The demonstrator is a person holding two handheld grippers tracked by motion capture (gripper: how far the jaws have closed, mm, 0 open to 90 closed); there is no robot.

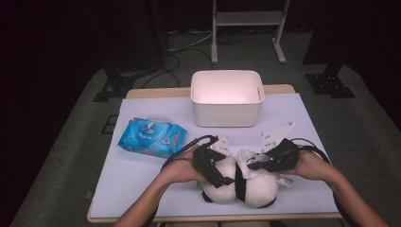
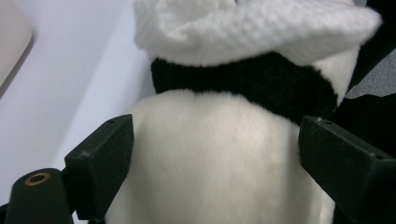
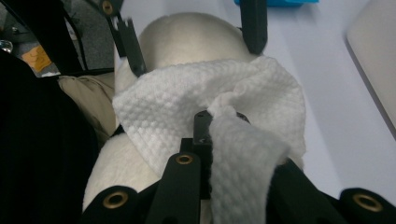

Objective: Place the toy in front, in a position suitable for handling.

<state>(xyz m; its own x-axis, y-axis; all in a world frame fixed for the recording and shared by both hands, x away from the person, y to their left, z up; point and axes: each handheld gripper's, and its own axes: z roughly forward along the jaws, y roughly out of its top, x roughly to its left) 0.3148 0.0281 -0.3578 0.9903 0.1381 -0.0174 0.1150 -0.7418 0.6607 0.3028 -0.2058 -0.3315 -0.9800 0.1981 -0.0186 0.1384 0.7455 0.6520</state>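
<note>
The tabletop (image 1: 142, 189) is covered in a pale sheet, with a white bin (image 1: 227, 98) standing empty at twelve o'clock and a blue pack of wipes (image 1: 151, 137) lying at about ten o'clock. Down at six o'clock, close to the near edge, a plush panda (image 1: 243, 187) lies on its side between the person's two hands. The left tongs (image 1: 218, 176) stand wide around the panda's white body, their pads right against the fur on either side, so I take it they are steadying the toy. The right tongs (image 3: 205, 135) are pinched shut on a white textured wipe (image 3: 210, 93), which is draped over the panda's upper side near its black band. By my reading the wiping is under way: the cloth is out and laid on the toy, while most of the fur is yet to be gone over and nothing has gone into the bin. The panda's face is turned away or covered, and I cannot tell whether the wipes pack is open.
</note>
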